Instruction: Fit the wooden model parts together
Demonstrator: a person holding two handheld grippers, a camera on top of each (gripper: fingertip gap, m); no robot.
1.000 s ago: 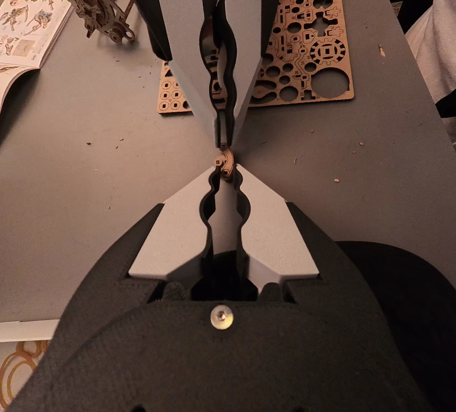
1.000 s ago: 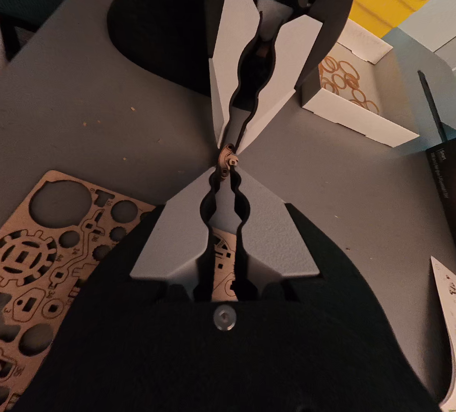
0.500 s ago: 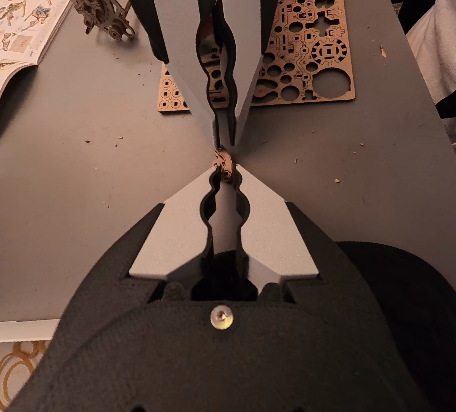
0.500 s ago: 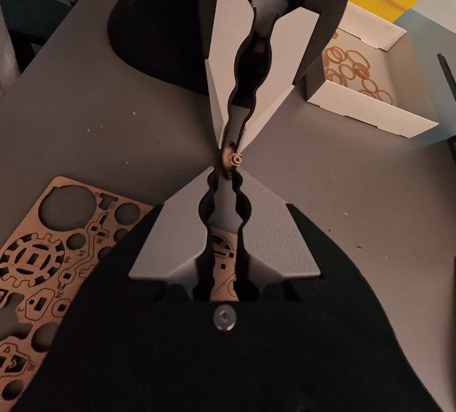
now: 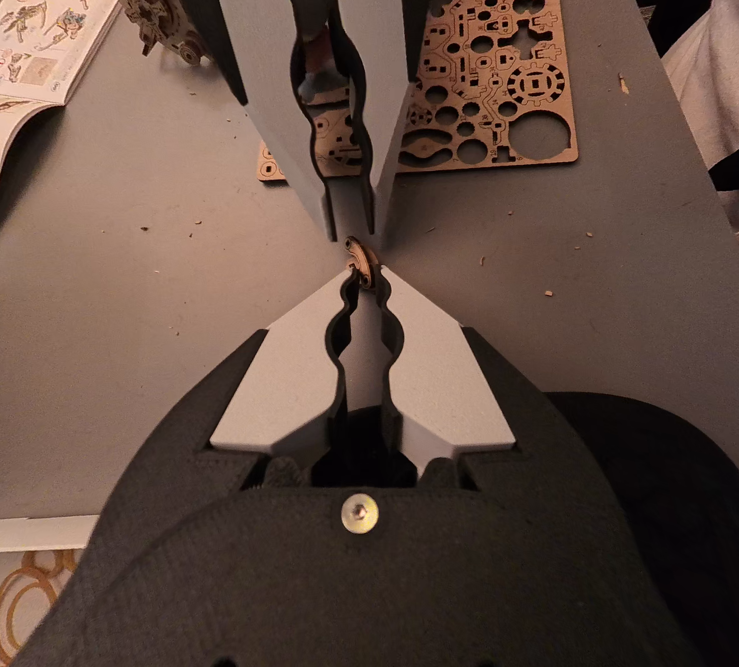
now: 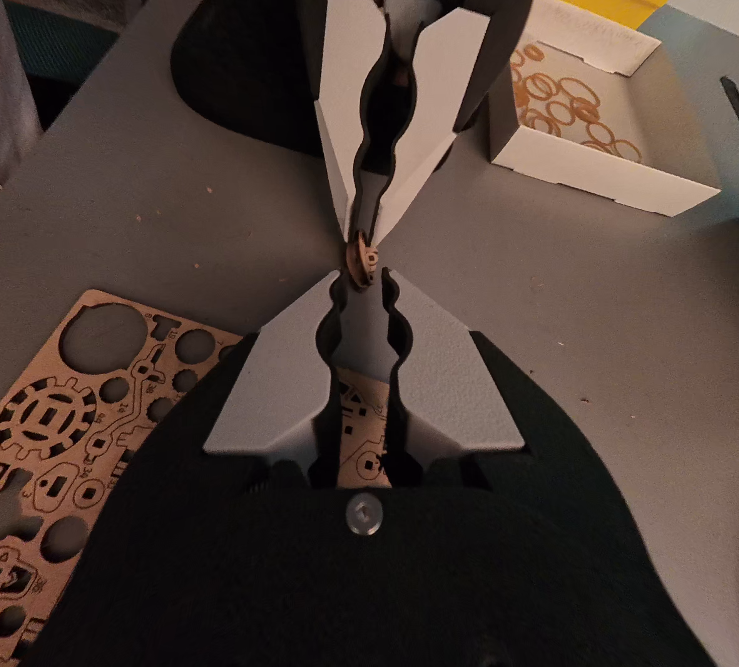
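The left gripper (image 5: 364,273) pinches a small round tan wooden model piece (image 5: 362,263) at the tips of its jaws, held in the air above the middle of the grey bench (image 5: 120,248). The right gripper (image 6: 362,272) faces it with jaws spread a little, its tips flanking the piece; whether they touch it I cannot tell, and it seems to have let go. Judging by this, a fitting step is just done or being re-gripped; next, the right needs another part from the tan laser-cut plywood sheet (image 5: 500,88) by the far edge
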